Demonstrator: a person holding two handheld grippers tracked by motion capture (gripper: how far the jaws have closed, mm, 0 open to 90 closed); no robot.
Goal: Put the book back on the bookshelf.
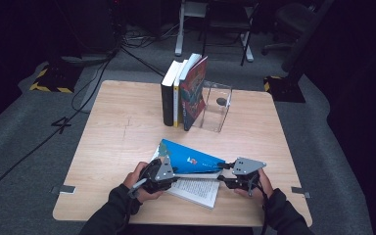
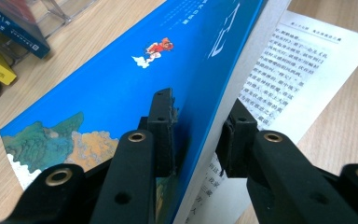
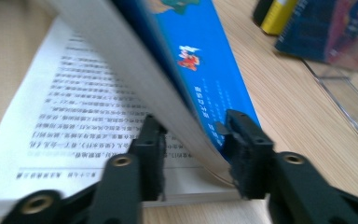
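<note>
Dim room and grey carpet surrounded a pale wooden bench [image 1: 127, 127], where an open book [image 1: 192, 171] lay near the person's edge, between both hands.

At the left gripper [image 2: 198, 135], the jaws straddled the raised half of the book: one pad lay against the blue cover [image 2: 121, 79], the other sat behind the block of pages, so the thick front part appeared pinched between them at a middling width. At the right gripper [image 3: 191, 144], the jaws stood to either side of the same lifted part, near its lower corner; one pad was just beside the cover's edge, the other over the printed page [image 3: 74, 112] below, and I could not tell whether they pressed. Judging by this, the two grippers took the lifted half from opposite ends to swing it over evenly, either closing the book or opening it flat, without bending the cover.

Farther out, a row of upright books [image 1: 183, 93] stood at the far side, leaning against a clear plastic bookend [image 1: 216, 110], likely the place the open one belongs.

From above, the whole layout and both hands [image 1: 144, 183] were plain, though the pads were too small to judge. Each gripper view gave the contact close up, plus the printed lines and the little figure on the cover.
</note>
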